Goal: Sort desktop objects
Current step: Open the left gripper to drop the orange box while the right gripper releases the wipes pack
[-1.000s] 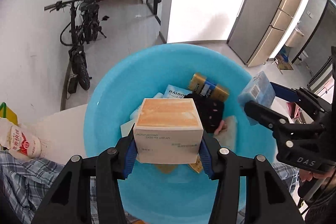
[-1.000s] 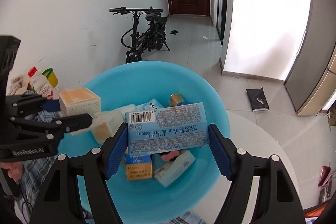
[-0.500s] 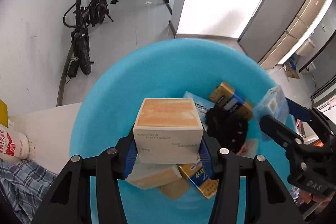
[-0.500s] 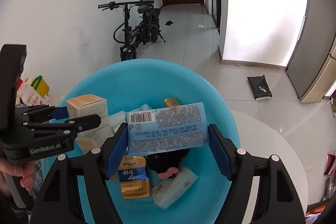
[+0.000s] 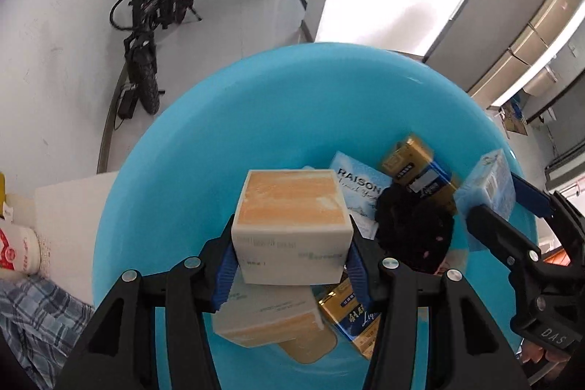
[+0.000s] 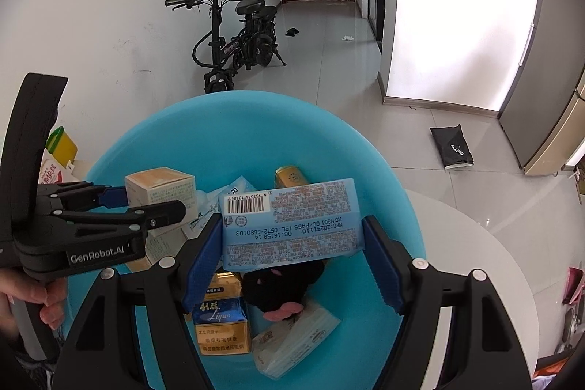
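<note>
My left gripper (image 5: 290,260) is shut on a cream and orange skin cream box (image 5: 290,223) and holds it over the blue basin (image 5: 256,105). My right gripper (image 6: 292,253) is shut on a light blue wipes pack (image 6: 289,222), also above the basin (image 6: 237,127). In the basin lie a second cream box (image 5: 267,320), gold and blue cigarette packs (image 5: 416,167), a black soft item (image 5: 413,233), a RAISON pack (image 5: 360,185) and a tissue pack (image 6: 296,342). The left gripper with its box (image 6: 161,187) shows in the right wrist view; the right gripper's pack (image 5: 488,185) shows in the left wrist view.
The basin stands on a white round table (image 6: 475,243). A milk bottle (image 5: 16,249) and a yellow-capped bottle (image 6: 62,143) stand at the left. A checked cloth (image 5: 33,313) lies at the lower left. A bike (image 6: 237,35) stands on the floor beyond.
Both grippers have moved forward over the basin, each with its item still held. More of the basin's contents now show beneath them.
</note>
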`<state>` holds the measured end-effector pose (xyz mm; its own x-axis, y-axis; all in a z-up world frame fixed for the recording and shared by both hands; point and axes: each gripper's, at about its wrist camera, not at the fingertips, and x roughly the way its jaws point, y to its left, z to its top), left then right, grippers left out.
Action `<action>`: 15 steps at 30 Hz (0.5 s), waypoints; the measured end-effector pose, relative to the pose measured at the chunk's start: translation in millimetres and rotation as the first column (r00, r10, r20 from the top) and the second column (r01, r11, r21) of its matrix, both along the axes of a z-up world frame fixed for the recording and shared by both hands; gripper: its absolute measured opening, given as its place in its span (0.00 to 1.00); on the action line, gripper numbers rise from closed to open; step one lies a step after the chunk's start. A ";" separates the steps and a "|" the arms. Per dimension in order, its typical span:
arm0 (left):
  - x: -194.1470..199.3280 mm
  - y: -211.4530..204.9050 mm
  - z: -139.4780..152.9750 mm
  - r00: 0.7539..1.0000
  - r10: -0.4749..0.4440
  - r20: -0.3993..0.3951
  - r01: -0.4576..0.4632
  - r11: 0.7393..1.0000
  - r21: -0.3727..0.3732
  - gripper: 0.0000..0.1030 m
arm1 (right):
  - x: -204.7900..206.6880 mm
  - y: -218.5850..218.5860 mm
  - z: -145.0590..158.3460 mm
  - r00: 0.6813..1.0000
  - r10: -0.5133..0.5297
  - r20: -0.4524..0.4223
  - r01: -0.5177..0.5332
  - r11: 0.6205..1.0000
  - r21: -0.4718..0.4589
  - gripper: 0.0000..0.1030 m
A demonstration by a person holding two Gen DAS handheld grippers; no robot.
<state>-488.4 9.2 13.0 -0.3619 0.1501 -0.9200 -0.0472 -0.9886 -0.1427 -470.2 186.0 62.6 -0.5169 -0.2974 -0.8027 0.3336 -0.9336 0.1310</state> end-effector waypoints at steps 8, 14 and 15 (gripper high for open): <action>9.1 -1.8 6.8 1.000 -0.011 -0.009 0.012 0.999 0.039 0.61 | 4.3 -0.7 -2.0 1.000 0.007 0.000 -0.007 1.000 -0.002 0.71; 16.7 -10.4 31.2 0.994 0.009 -0.106 -0.003 0.999 0.052 0.83 | 3.6 2.4 1.5 1.000 0.002 -0.005 -0.002 1.000 -0.006 0.71; 17.6 -11.5 33.6 0.994 0.012 -0.106 -0.006 0.998 0.055 0.83 | 3.9 2.5 2.4 1.000 0.002 -0.006 -0.002 1.000 -0.007 0.71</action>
<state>-470.8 -2.3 46.5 -0.4591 0.1950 -0.8667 -0.0565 -0.9800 -0.1906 -466.4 188.4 65.0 -0.5211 -0.3041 -0.7975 0.3365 -0.9319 0.1354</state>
